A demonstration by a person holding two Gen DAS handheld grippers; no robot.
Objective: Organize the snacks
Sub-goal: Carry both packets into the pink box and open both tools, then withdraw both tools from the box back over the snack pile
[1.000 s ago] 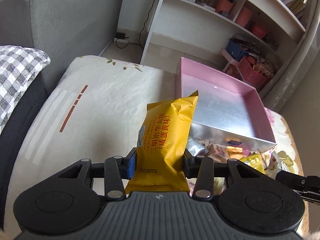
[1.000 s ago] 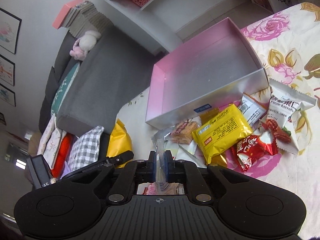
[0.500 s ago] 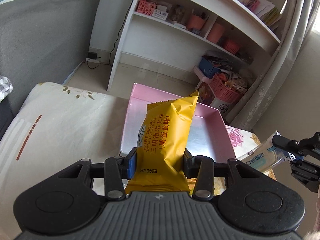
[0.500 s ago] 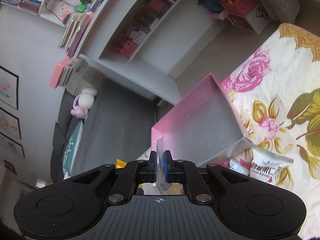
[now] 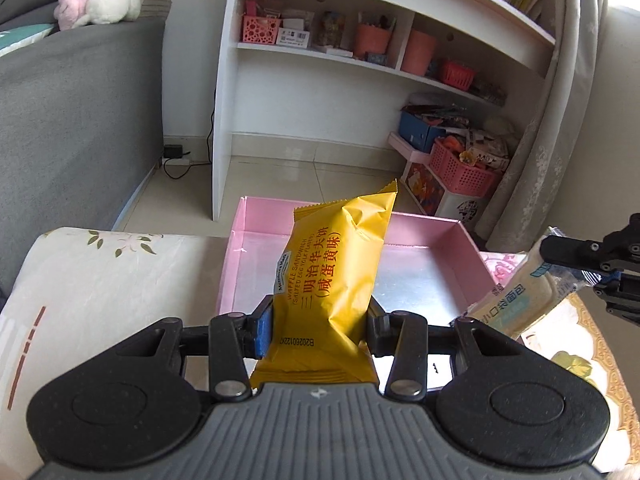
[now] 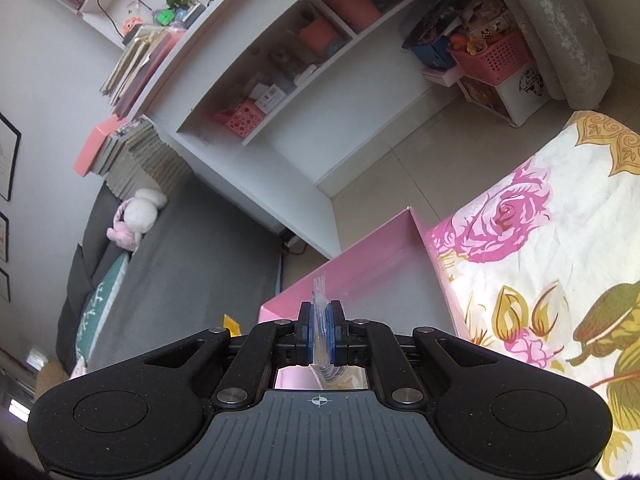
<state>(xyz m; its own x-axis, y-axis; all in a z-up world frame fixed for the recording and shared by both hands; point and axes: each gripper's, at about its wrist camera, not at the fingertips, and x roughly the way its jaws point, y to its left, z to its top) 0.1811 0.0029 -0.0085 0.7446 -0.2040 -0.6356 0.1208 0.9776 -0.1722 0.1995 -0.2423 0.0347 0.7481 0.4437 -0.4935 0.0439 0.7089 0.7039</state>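
My left gripper (image 5: 318, 320) is shut on a yellow waffle sandwich packet (image 5: 332, 280), which stands upright between the pads above the near edge of the pink box (image 5: 432, 280). The box has a silver floor and nothing in it. In the right wrist view my right gripper (image 6: 320, 320) is shut on the clear sealed edge of a bread packet (image 6: 320, 300), over the box's pink wall (image 6: 360, 272). In the left wrist view that pale bread packet (image 5: 520, 300) hangs from the right gripper (image 5: 576, 272) at the box's right side.
A white shelf unit (image 5: 360, 60) with pink baskets stands behind the box. A grey sofa (image 5: 60, 120) lies to the left, a curtain (image 5: 560, 100) to the right. The box rests on a flowered cloth (image 6: 540, 260).
Both grippers have swung away from the snack pile toward the pink box, carrying their packets. The right gripper with the bread packet has come into the left wrist view.
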